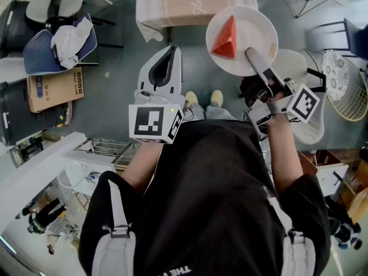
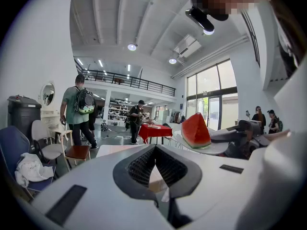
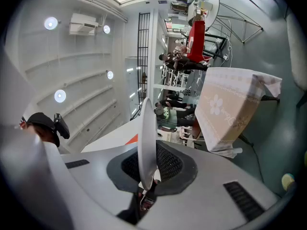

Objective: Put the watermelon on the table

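Observation:
A red wedge of watermelon (image 1: pixel 225 39) lies on a white round plate (image 1: pixel 256 25). My right gripper (image 1: pixel 251 55) is shut on the plate's near rim and holds it level over the floor, just short of the table (image 1: pixel 172 4) with the pale patterned cloth. In the right gripper view the plate (image 3: pixel 147 128) shows edge-on between the pads, with an orange sliver of watermelon (image 3: pixel 133 139) behind it and the table (image 3: pixel 230 109) ahead. My left gripper (image 1: pixel 171 50) is shut and empty, left of the plate. Its own view has the watermelon (image 2: pixel 195 131) at right.
A chair with a blue cushion and white cloth (image 1: pixel 60 45) and a cardboard box (image 1: pixel 54 88) stand at the left. A white wire fan-like frame (image 1: pixel 345 82) is at the right. People (image 2: pixel 76 109) and a red-clothed table (image 2: pixel 154 131) stand farther off.

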Demonstrator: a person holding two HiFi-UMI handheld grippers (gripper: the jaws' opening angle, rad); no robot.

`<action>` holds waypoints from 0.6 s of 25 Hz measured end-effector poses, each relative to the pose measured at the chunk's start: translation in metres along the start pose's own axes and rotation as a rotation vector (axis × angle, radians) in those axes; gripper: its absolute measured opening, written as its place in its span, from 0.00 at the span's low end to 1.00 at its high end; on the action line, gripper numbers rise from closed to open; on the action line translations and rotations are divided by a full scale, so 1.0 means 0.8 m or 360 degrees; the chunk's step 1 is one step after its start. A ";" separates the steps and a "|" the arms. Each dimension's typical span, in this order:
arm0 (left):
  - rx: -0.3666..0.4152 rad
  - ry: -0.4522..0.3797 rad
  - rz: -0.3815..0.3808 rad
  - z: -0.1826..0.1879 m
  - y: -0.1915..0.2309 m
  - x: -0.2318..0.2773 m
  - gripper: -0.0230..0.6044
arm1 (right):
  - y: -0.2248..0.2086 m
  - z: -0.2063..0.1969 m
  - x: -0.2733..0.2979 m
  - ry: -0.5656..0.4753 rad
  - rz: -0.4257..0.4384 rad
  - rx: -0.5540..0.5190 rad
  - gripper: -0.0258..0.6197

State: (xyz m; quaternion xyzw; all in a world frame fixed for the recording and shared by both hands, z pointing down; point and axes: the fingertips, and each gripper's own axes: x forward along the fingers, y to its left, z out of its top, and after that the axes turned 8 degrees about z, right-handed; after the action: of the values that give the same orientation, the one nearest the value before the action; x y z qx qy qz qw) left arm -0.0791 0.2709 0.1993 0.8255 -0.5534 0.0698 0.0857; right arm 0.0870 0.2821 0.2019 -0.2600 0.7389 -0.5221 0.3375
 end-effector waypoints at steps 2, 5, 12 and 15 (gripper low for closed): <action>-0.0010 -0.0002 -0.0016 0.001 -0.003 -0.004 0.04 | 0.001 -0.005 -0.001 0.0004 0.0004 0.0003 0.08; -0.0011 -0.0012 -0.0022 0.004 -0.006 -0.010 0.04 | 0.005 -0.011 -0.004 0.0011 0.0008 -0.0002 0.08; 0.0031 -0.0047 -0.0024 0.011 0.001 -0.020 0.04 | 0.010 -0.021 -0.001 0.0000 -0.0005 -0.0014 0.08; 0.0023 -0.0035 -0.0017 0.010 0.008 -0.024 0.04 | 0.012 -0.026 0.003 0.0005 0.0000 -0.0014 0.08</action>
State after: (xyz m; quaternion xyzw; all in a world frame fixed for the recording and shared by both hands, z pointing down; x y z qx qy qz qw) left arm -0.0919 0.2838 0.1880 0.8297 -0.5495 0.0641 0.0740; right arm 0.0690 0.2961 0.1972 -0.2607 0.7417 -0.5191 0.3353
